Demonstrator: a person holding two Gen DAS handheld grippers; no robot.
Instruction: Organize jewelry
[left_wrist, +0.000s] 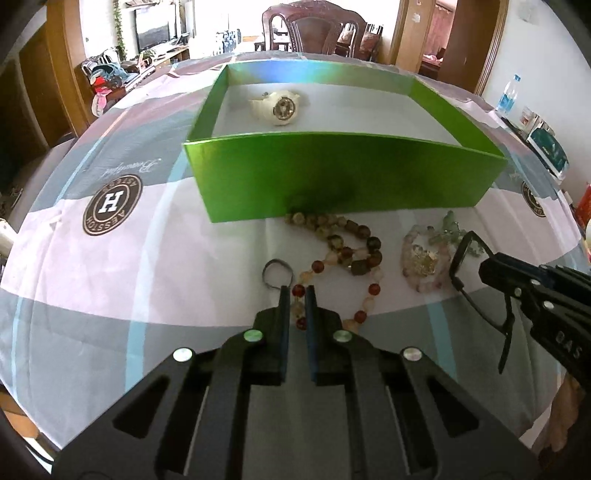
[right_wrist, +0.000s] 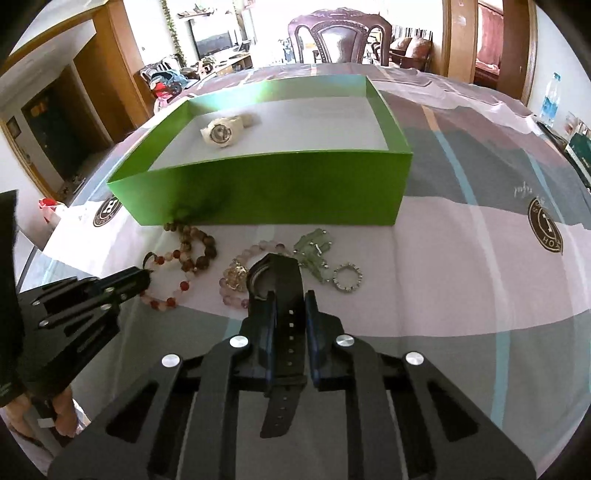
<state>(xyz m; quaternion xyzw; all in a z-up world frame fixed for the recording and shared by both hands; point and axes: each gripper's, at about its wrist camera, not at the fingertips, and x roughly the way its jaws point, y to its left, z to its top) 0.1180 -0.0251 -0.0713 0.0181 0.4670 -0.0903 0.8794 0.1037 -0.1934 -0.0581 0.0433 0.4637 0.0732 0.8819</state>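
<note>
The right tool (right_wrist: 290, 295) pinches the strap of a black watch (right_wrist: 275, 284), lifted just above the bench (right_wrist: 461, 258). The left tool (left_wrist: 297, 291) is pressed together on a bead necklace (left_wrist: 351, 251) lying near the green box (left_wrist: 332, 173). The strap is light and floppy, so its tail will dangle; the necklace is loose and will trail. The box's near wall must be cleared; inside, beside the white watch (left_wrist: 277, 105), lies open room.

White watch (left_wrist: 275, 105) inside green box (left_wrist: 332, 173)
</note>
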